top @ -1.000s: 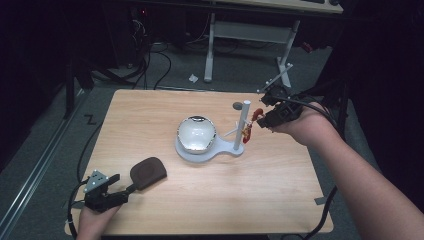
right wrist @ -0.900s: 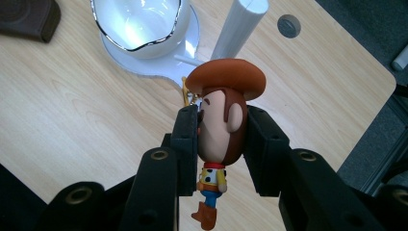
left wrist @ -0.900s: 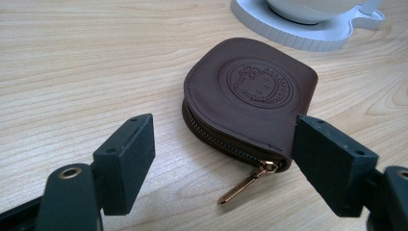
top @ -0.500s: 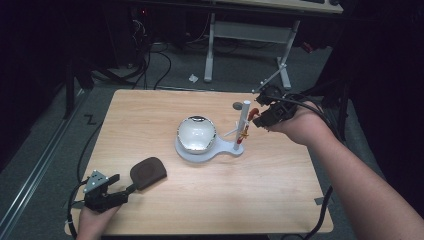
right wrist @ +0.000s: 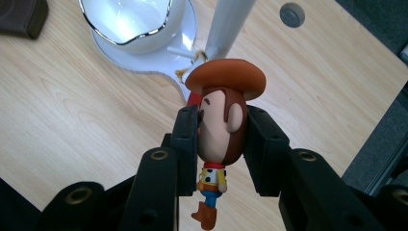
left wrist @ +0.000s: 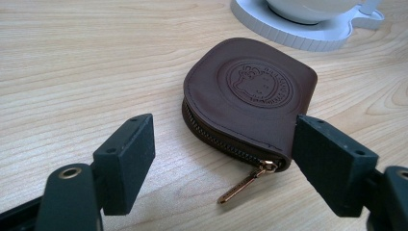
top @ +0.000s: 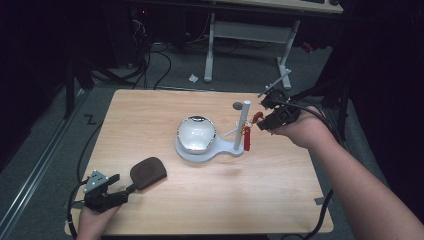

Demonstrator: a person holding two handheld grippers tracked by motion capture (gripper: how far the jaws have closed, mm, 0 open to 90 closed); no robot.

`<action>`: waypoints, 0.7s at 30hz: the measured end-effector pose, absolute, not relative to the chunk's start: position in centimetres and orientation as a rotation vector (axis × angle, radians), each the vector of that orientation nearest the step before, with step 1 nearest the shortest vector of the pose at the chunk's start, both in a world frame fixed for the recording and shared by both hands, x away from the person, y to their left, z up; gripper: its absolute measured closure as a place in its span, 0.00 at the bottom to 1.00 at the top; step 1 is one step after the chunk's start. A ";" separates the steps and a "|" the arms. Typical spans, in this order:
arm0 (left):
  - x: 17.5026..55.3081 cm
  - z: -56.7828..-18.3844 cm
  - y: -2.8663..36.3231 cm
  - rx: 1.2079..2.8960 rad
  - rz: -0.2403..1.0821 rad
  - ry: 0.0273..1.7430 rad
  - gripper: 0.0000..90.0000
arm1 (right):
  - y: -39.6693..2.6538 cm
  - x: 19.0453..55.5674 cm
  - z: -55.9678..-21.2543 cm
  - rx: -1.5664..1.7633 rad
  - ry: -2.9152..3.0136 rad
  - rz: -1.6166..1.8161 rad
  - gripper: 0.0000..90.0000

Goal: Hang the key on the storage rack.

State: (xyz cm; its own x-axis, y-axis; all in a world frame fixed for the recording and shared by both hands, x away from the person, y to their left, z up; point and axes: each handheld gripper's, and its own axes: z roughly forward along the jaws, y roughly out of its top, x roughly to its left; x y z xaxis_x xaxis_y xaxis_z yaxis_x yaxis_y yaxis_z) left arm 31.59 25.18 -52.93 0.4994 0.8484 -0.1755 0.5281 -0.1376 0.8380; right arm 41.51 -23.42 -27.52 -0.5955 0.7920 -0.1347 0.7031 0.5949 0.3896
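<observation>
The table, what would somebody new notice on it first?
Probably the little cowboy figure with an orange hat and a big brown-haired head, clamped by its head in the right gripper beside the white post of a white stand. Next, the shiny white bowl on that stand at the middle of the light wooden table. Near the front left corner a dark brown leather zip pouch lies before the open left gripper.

Laboratory or test room: a light wood counter [top: 150, 115] on grey carpeted floor [top: 175, 70], black cables [top: 150, 55] trailing among dark equipment [top: 115, 30], and a white-legged workbench [top: 245, 35] behind, with dim surroundings beyond the lit work area
</observation>
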 end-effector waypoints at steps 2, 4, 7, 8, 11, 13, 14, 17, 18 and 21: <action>31.6 -52.9 25.1 1.807 0.432 1.149 0.27 | -23.7 41.4 -28.2 1.258 2.529 0.432 0.76; 31.5 -52.9 25.1 1.811 0.432 1.148 0.27 | -24.1 41.3 -28.9 1.264 2.536 0.442 0.76; 31.5 -52.9 25.0 1.815 0.432 1.144 0.27 | -24.5 41.3 -30.1 1.276 2.546 0.452 0.76; 31.5 -52.9 25.0 1.815 0.432 1.143 0.27 | -24.6 41.3 -30.5 1.280 2.550 0.455 0.76; 31.5 -52.9 25.0 1.815 0.432 1.144 0.27 | -24.9 41.3 -31.6 1.298 2.552 0.469 0.76; 31.5 -52.9 24.9 1.816 0.431 1.143 0.27 | -25.1 41.4 -32.3 1.317 2.550 0.477 0.76; 31.5 -52.8 24.9 1.816 0.432 1.142 0.27 | -25.2 41.5 -32.7 1.318 2.549 0.485 0.76; 31.5 -52.8 24.9 1.821 0.434 1.140 0.27 | -25.2 41.6 -33.8 1.334 2.551 0.499 0.76; 31.5 -52.8 24.8 1.822 0.434 1.139 0.27 | -25.2 41.7 -34.2 1.336 2.551 0.510 0.75; 31.5 -52.9 24.9 1.822 0.432 1.142 0.27 | -25.1 41.9 -35.3 1.343 2.549 0.539 0.75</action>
State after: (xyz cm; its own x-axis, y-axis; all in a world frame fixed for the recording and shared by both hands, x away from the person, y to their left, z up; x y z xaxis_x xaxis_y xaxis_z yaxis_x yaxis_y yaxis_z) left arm 31.48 24.85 -52.86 0.5095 0.8447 -0.1639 0.5243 -0.1537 0.8375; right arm 41.92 -25.07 -35.26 -0.5628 0.8265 -0.0149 0.7497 0.5179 0.4120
